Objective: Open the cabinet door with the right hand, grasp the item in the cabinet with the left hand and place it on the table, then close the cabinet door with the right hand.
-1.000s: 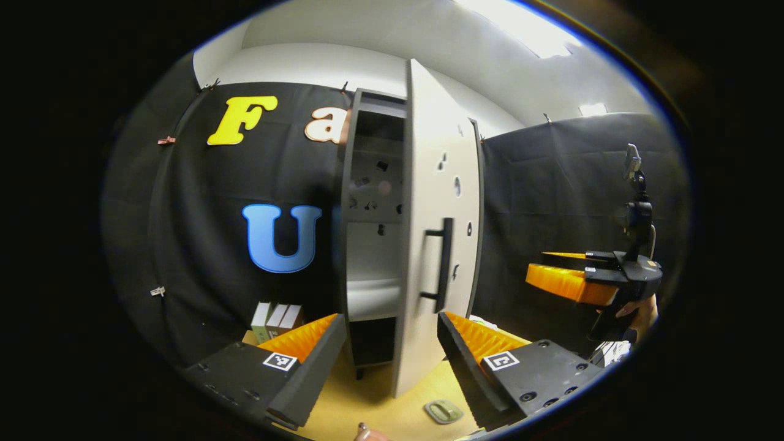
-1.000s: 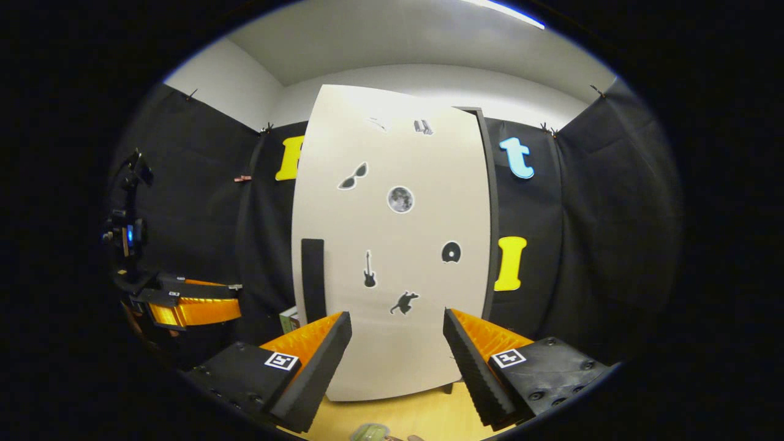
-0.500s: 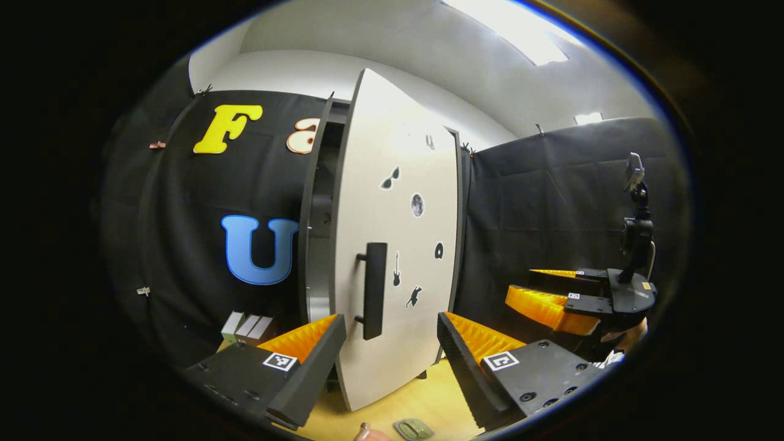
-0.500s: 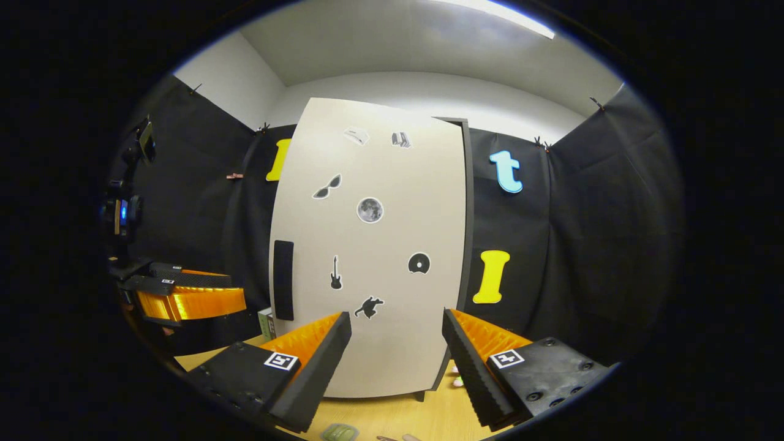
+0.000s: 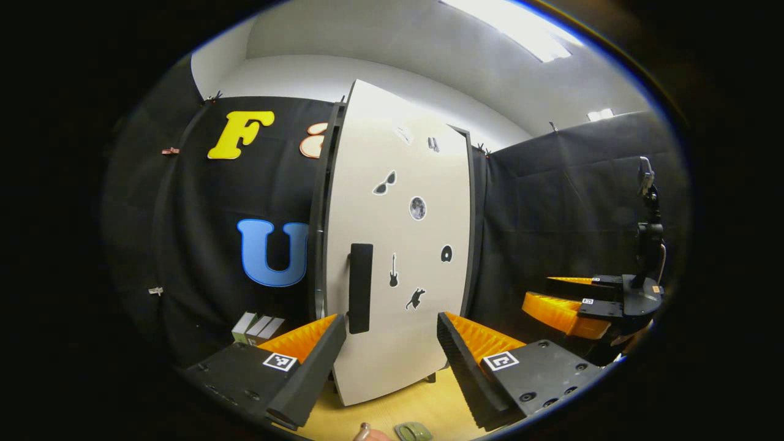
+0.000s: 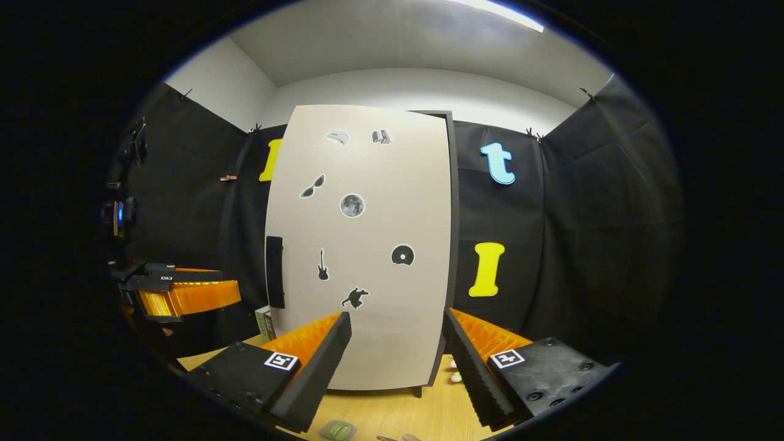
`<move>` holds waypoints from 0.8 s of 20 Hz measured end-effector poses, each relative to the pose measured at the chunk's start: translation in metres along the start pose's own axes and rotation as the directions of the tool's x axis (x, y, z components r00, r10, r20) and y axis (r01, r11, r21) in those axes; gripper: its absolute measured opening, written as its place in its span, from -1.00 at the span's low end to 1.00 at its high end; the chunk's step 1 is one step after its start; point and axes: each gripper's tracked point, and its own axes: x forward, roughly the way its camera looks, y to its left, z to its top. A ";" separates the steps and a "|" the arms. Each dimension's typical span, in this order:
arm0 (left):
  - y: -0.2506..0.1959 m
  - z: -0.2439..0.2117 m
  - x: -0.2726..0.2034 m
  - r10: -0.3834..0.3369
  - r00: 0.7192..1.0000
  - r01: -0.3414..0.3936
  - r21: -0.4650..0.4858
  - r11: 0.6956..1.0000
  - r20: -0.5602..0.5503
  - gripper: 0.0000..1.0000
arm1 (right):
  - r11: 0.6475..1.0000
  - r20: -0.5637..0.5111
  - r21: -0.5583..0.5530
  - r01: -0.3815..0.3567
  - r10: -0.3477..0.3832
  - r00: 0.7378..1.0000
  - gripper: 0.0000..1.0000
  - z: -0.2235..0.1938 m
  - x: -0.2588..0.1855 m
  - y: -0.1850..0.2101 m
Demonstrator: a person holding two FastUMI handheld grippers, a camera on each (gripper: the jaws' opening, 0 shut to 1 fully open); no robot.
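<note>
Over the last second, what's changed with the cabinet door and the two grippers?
The cabinet door has swung from wide open, shelves showing, to nearly shut. Neither gripper took hold of anything or let go. Both the left gripper and the right gripper stayed open, off the door, and the small green item stayed on the table.

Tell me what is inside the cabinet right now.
The cabinet door is nearly shut and covers the interior. In the left gripper view a dark sliver shows along its handle edge; nothing can be made out in it.
</note>
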 end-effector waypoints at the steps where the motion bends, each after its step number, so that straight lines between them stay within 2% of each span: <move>1: 0.003 -0.001 0.000 0.012 1.000 -0.012 -0.002 1.000 -0.002 0.89 | 1.000 -0.004 -0.001 0.002 -0.002 1.000 0.94 -0.001 0.001 -0.001; 9: 0.012 0.001 0.001 0.072 0.997 -0.072 0.068 0.995 0.008 0.89 | 0.998 -0.008 0.065 0.010 -0.009 1.000 0.94 0.000 0.004 -0.003; 16: 0.013 -0.002 0.002 0.065 0.998 -0.065 0.036 0.997 0.007 0.89 | 0.995 -0.012 0.097 0.030 -0.029 0.999 0.94 0.001 0.007 -0.010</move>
